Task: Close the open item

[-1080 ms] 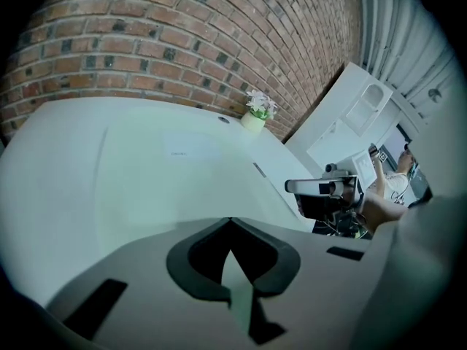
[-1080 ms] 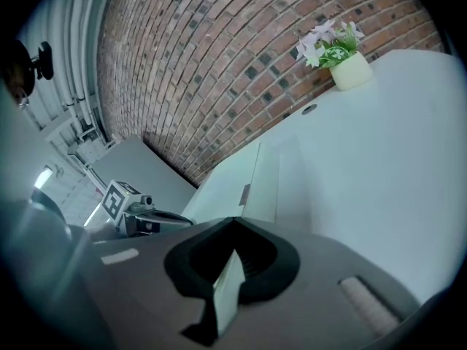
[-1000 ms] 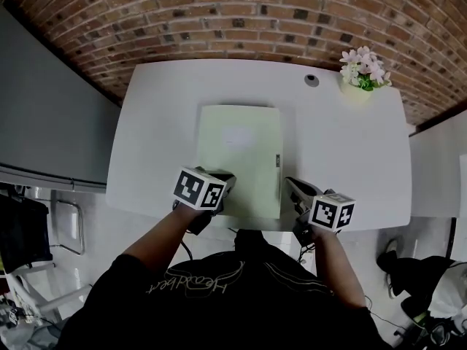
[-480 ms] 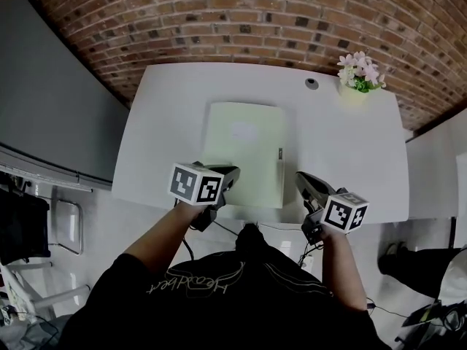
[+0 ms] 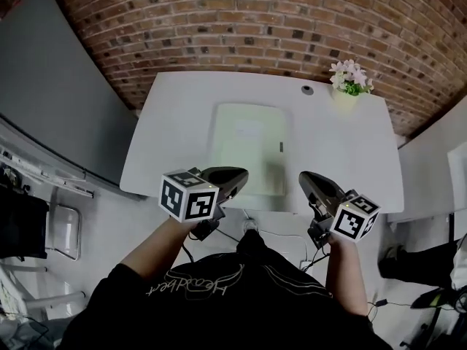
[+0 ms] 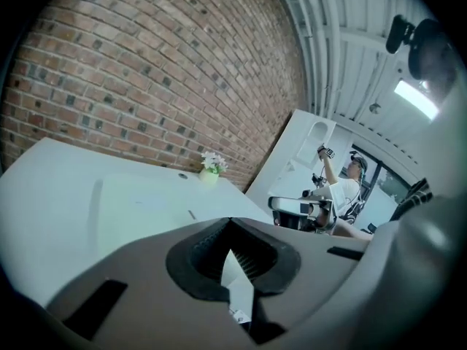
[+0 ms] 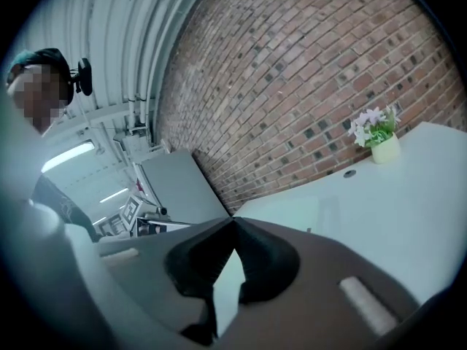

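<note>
Both forearms reach forward from the bottom of the head view, the left forearm angled in from the left and the right forearm from the right. The left gripper is held just short of the pale green folder's near left corner. It is level, points toward the folder, and its marker cube faces up. The right gripper sits just off the folder's near right corner, over the near edge of the bench, tilted a little inward. Its own cube is turned toward the person.

In the left gripper view the two jaws of the left gripper meet at their tips with nothing between them. Only a thin wedge of light shows lower down. The right gripper view shows the same for the right gripper: tips pressed together and empty.

The folder lies flat on the white bench with its cover down, apparently closed. Its long side runs away from the person, and a small dark tab sits on its right edge. Neither gripper touches it.

Beyond the folder's far right corner are a round grommet and, farther right, a flower pot with pale blooms, both well apart from the grippers. A brick wall rises behind the folder, and a grey panel stands off to its left. Another person stands far off in the left gripper view.
</note>
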Demonstrator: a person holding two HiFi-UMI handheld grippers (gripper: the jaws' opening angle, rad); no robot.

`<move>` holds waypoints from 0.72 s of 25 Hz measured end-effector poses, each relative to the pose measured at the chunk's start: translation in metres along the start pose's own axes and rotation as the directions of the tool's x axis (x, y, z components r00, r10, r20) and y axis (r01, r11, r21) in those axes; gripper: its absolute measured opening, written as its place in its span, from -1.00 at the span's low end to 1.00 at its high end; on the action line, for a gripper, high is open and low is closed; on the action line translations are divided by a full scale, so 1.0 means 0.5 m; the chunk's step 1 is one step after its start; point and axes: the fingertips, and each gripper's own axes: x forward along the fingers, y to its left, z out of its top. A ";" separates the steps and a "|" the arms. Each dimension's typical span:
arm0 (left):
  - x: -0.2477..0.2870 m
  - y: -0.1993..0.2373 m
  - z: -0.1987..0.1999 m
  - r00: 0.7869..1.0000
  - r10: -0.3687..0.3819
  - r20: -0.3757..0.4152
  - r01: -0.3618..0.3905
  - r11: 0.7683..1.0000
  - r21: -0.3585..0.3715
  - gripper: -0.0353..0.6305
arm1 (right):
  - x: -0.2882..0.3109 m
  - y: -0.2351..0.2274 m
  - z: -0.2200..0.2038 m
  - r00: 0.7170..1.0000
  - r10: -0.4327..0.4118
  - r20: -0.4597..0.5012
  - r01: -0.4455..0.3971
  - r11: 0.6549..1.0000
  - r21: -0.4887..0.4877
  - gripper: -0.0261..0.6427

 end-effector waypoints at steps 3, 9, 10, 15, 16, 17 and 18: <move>-0.050 -0.055 0.002 0.998 -0.054 0.040 0.052 0.997 0.059 -0.89 | -0.022 0.076 0.004 0.999 0.048 0.017 -0.047 0.998 -0.046 -0.91; -0.146 -0.132 -0.026 0.982 -0.138 0.128 0.119 0.982 0.146 -0.89 | -0.063 0.209 -0.007 0.988 0.146 0.042 -0.141 0.983 -0.114 -0.91; -0.160 -0.140 -0.028 0.978 -0.147 0.145 0.125 0.981 0.150 -0.89 | -0.068 0.227 -0.010 0.987 0.156 0.044 -0.149 0.981 -0.126 -0.91; -0.220 -0.169 -0.033 0.959 -0.177 0.221 0.151 0.980 0.130 -0.89 | -0.085 0.299 -0.031 0.982 0.183 0.048 -0.174 0.972 -0.158 -0.91; -0.228 -0.175 -0.034 0.955 -0.185 0.233 0.160 0.979 0.123 -0.89 | -0.087 0.310 -0.039 0.981 0.188 0.043 -0.179 0.970 -0.164 -0.91; -0.235 -0.182 -0.037 0.951 -0.194 0.243 0.169 0.978 0.118 -0.89 | -0.089 0.320 -0.048 0.980 0.194 0.039 -0.185 0.968 -0.170 -0.91; -0.239 -0.188 -0.041 0.947 -0.202 0.250 0.179 0.977 0.115 -0.88 | -0.091 0.328 -0.058 0.979 0.200 0.036 -0.191 0.966 -0.173 -0.91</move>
